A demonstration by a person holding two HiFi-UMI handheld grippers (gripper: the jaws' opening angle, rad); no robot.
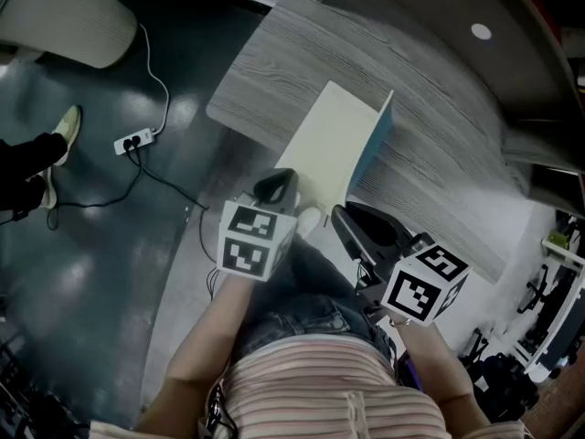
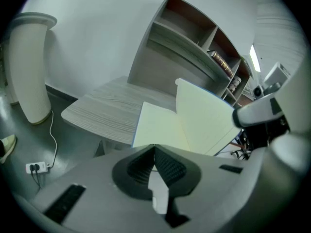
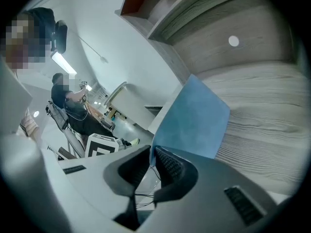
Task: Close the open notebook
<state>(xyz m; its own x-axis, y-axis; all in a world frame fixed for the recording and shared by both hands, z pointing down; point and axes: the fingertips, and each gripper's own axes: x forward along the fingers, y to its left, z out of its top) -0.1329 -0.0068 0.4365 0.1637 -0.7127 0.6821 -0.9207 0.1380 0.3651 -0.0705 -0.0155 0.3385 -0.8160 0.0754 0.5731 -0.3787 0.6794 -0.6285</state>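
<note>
A notebook [image 1: 324, 140] lies open at the near edge of a grey wooden desk [image 1: 439, 108]. Its left cream page [image 2: 158, 127] rests flat. The right half stands tilted up, cream inside [image 2: 204, 120] and blue outside [image 3: 192, 120]. My right gripper [image 1: 345, 216] is at that half's near lower corner, and in the right gripper view [image 3: 152, 152] its jaws are shut on the blue cover's edge. My left gripper [image 1: 279, 183] hovers at the near edge of the flat page. In the left gripper view its jaw tips [image 2: 154, 148] meet, with nothing seen between them.
A power strip [image 1: 134, 141] with cables lies on the dark floor to the left, near a person's shoe [image 1: 66, 126]. A white curved column [image 2: 26, 67] stands left of the desk. Shelves [image 2: 194, 38] rise behind it. Seated people [image 3: 73, 106] show in the right gripper view.
</note>
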